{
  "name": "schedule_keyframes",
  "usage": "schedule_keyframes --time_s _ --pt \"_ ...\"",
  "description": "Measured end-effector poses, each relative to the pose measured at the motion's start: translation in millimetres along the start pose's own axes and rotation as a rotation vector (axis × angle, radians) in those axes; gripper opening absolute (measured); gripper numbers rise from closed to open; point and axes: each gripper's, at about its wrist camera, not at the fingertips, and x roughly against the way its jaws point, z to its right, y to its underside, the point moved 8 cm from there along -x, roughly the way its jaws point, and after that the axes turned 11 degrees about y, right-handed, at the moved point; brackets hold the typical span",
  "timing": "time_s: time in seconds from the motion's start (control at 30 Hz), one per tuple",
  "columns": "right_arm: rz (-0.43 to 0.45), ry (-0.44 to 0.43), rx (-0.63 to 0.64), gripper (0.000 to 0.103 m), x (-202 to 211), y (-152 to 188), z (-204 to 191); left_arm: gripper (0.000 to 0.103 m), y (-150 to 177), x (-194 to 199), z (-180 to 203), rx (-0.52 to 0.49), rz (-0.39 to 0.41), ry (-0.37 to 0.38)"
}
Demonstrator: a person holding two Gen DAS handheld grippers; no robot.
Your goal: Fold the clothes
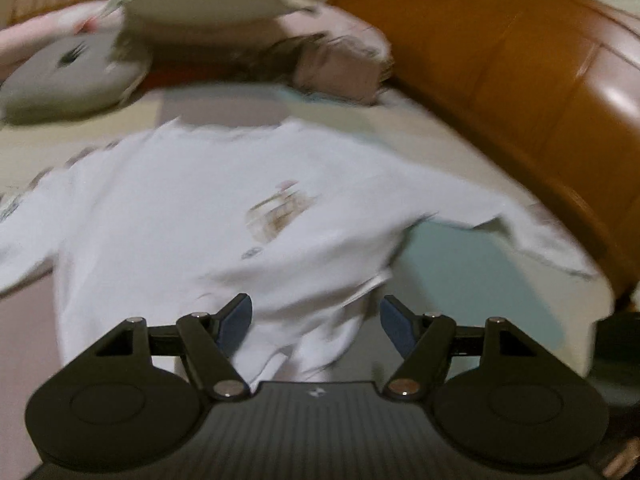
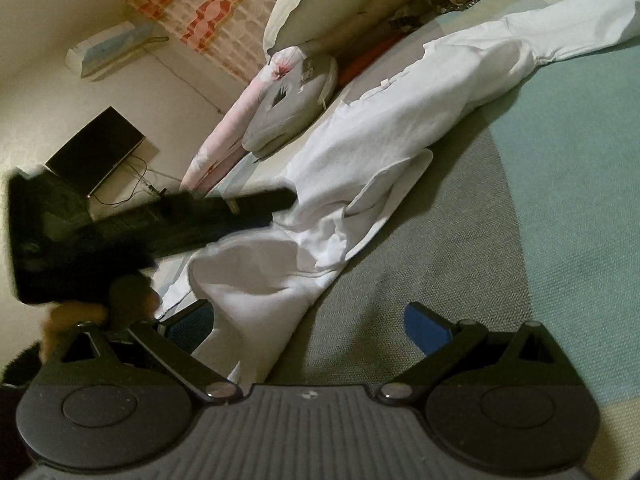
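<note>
- The left gripper (image 1: 316, 320) hangs with jaws spread, grasping nothing, just over the hem of the white long-sleeved top (image 1: 224, 216).
- The right gripper (image 2: 308, 326) is likewise spread and empty.
- The top lies on the bed (image 2: 560, 220), sleeves out, hem rumpled, unfolded.
- Its chest print is too blurred to read.

Bed (image 2: 500, 240) with sheet in grey, teal and cream blocks. White long-sleeved shirt (image 1: 192, 220) spread flat across it, sleeves out. At far end: grey cushion (image 2: 292, 108), cream pillow (image 2: 320, 4), pink floral bedding (image 2: 224, 140). Wooden bed-board (image 1: 500, 60) along one side.
</note>
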Motion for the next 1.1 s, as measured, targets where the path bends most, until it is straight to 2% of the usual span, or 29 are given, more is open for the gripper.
schedule_keyframes --time_s 0.1,0.2,0.3,0.4,0.47,0.57,0.63,0.73,0.83,0.9,1.03,1.1 --pt "-0.003 -0.005 -0.005 0.103 1 0 1 0.057 16 8 -29 0.046 -0.027 -0.022" --pt "-0.005 -0.004 -0.003 0.103 1 -1 1 0.057 22 19 -38 0.050 -0.023 -0.018" --pt "-0.009 -0.006 -0.006 0.103 5 1 3 0.057 21 19 -37 0.010 -0.029 -0.039" --pt "-0.007 -0.018 -0.036 0.101 9 -1 7 0.057 24 18 -47 0.064 -0.013 -0.012" --pt "0.006 -0.025 -0.077 0.097 12 -5 13 0.057 22 21 -46 0.090 0.011 0.013" --pt "0.026 -0.049 -0.146 0.094 12 -12 21 0.057 18 29 -38 0.073 0.041 0.062" --pt "0.034 -0.056 -0.180 0.091 9 -17 26 0.058 11 37 -25 0.044 0.075 0.127" --pt "0.047 -0.042 -0.205 0.086 4 -20 30 0.065 -3 42 -2 -0.003 0.109 0.233" --pt "0.046 -0.027 -0.192 0.083 6 -18 31 0.067 -18 27 19 -0.027 0.066 0.344" --pt "0.046 -0.017 -0.178 0.082 6 -16 29 0.067 -27 5 28 -0.024 0.019 0.390" --pt "0.042 -0.014 -0.164 0.082 5 -16 29 0.067 -39 -40 32 0.037 -0.060 0.410" --pt "0.040 -0.020 -0.163 0.082 5 -16 29 0.066 -44 -54 27 0.059 -0.071 0.403"
